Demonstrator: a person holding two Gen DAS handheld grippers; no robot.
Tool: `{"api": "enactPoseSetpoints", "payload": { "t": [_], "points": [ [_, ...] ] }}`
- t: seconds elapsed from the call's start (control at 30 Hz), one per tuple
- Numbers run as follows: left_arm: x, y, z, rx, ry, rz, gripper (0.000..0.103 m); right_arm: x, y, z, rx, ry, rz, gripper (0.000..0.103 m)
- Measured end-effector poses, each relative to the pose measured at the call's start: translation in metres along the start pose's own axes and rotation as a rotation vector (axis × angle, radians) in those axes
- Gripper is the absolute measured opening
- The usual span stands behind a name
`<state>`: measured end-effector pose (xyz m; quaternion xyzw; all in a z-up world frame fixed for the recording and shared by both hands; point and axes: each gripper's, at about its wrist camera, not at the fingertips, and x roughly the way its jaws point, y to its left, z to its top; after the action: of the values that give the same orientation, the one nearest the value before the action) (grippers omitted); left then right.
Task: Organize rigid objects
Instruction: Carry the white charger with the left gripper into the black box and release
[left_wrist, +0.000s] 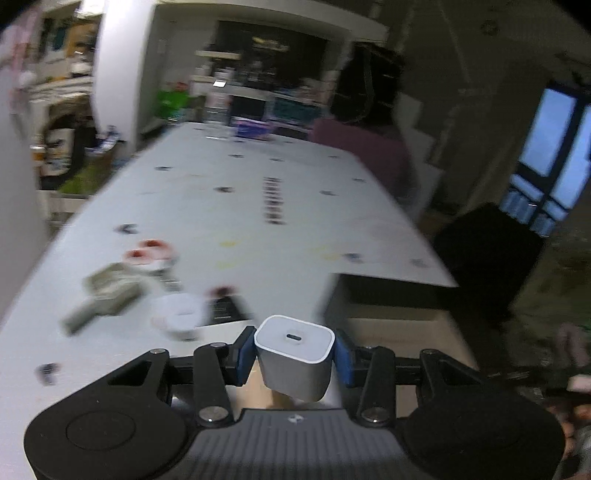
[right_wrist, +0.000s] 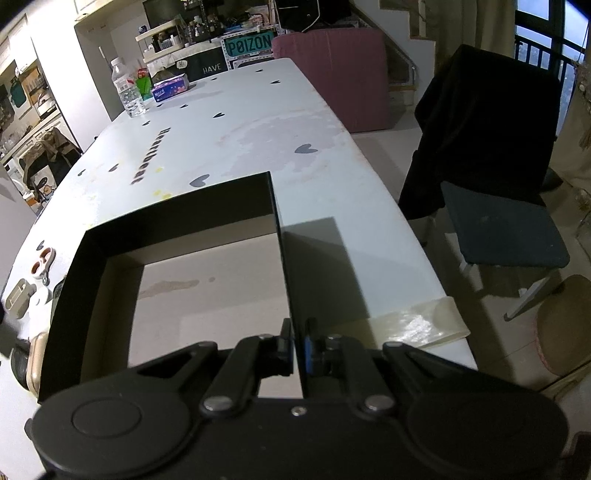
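Observation:
My left gripper (left_wrist: 294, 352) is shut on a white USB charger cube (left_wrist: 295, 356), held above the near edge of the table, beside the box (left_wrist: 369, 295). The view is blurred. Small objects lie on the table to the left: a beige clip-like item (left_wrist: 107, 291), a white and red piece (left_wrist: 147, 254) and a white round item (left_wrist: 181, 317). My right gripper (right_wrist: 298, 347) is shut on the right wall of an open black cardboard box (right_wrist: 177, 229) with a bare light floor. The same small objects show left of the box (right_wrist: 42, 260).
The white table (right_wrist: 258, 122) has heart prints. A water bottle (right_wrist: 127, 92) and tissue pack (right_wrist: 170, 88) stand at its far end. A black-draped chair (right_wrist: 491, 147) and a pink seat (right_wrist: 332, 74) are on the right. Tape (right_wrist: 417, 325) sits at the table's near corner.

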<state>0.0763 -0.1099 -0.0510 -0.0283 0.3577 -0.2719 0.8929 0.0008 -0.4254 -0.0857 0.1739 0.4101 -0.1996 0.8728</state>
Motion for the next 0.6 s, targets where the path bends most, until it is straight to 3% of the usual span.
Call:
{"api": "enactPoseSetpoints", "payload": {
  "t": [0.27,0.43,0.6],
  "points": [
    [0.054,-0.08,-0.007,0.05,0.132,-0.185,0.045,0.0,0.0,0.0,0.003,-0.001,0.004,0.006],
    [0.096,-0.104,-0.012,0.024,0.211,-0.222,0.045,0.0,0.0,-0.002,0.004,-0.003,0.012,0.006],
    [0.142,-0.104,-0.005,-0.088,0.303,-0.226,0.045,0.0,0.002,-0.003,-0.004,-0.003,0.02,0.007]
  ]
}}
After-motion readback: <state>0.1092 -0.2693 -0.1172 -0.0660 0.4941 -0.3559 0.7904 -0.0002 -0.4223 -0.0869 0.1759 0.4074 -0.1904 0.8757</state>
